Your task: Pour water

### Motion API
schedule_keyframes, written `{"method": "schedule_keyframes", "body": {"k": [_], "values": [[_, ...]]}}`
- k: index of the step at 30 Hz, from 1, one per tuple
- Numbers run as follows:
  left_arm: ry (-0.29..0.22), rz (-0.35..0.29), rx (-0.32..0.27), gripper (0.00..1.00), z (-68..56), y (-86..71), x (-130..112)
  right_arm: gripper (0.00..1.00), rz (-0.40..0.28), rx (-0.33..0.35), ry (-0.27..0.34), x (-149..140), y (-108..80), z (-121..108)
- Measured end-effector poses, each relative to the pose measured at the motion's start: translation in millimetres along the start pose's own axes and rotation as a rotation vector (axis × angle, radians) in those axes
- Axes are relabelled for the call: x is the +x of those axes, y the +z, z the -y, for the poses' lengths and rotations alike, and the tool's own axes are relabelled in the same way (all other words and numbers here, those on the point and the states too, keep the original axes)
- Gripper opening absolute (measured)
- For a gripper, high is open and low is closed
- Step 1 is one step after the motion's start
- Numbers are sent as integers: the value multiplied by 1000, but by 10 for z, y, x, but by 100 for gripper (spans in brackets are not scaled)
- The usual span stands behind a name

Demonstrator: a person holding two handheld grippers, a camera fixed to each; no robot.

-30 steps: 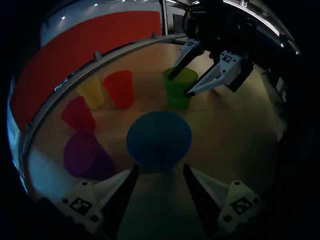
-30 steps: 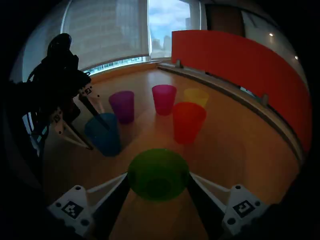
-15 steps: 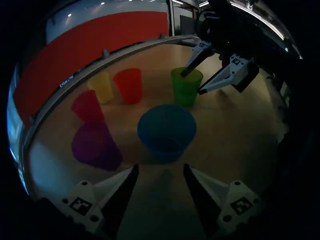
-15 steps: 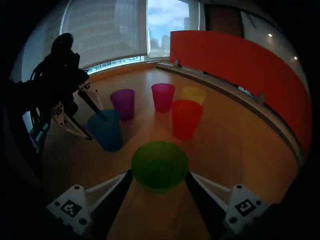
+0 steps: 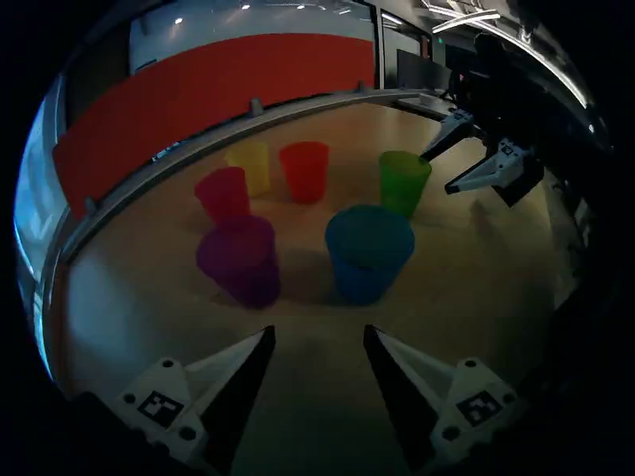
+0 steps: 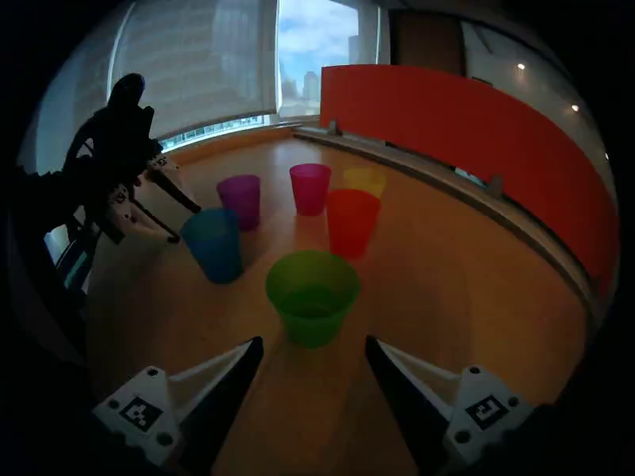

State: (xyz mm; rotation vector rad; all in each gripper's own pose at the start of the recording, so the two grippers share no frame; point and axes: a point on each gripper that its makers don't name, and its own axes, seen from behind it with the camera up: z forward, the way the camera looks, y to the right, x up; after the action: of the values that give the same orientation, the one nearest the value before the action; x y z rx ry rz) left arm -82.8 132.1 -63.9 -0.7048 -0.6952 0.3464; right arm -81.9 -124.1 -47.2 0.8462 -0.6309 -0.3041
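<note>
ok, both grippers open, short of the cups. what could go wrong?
1. The blue plastic cup stands close beside the purple plastic cup; the open left gripper could nudge the purple one going in.
2. The red plastic cup stands just behind the green plastic cup; overshoot by the right gripper may push them together.

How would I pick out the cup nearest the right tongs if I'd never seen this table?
Find the long red panel along the wooden table; six plastic cups cluster before it. The green cup stands upright just ahead of the open right tongs. It is the only green one.
</note>
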Motion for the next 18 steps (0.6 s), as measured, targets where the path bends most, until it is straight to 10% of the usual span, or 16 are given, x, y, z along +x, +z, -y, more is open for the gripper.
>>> {"method": "schedule_keyframes", "body": {"k": [18], "values": [[-186, -236, 178, 96, 419, -667, 206, 100, -119, -144, 67, 49, -526, -93]]}}
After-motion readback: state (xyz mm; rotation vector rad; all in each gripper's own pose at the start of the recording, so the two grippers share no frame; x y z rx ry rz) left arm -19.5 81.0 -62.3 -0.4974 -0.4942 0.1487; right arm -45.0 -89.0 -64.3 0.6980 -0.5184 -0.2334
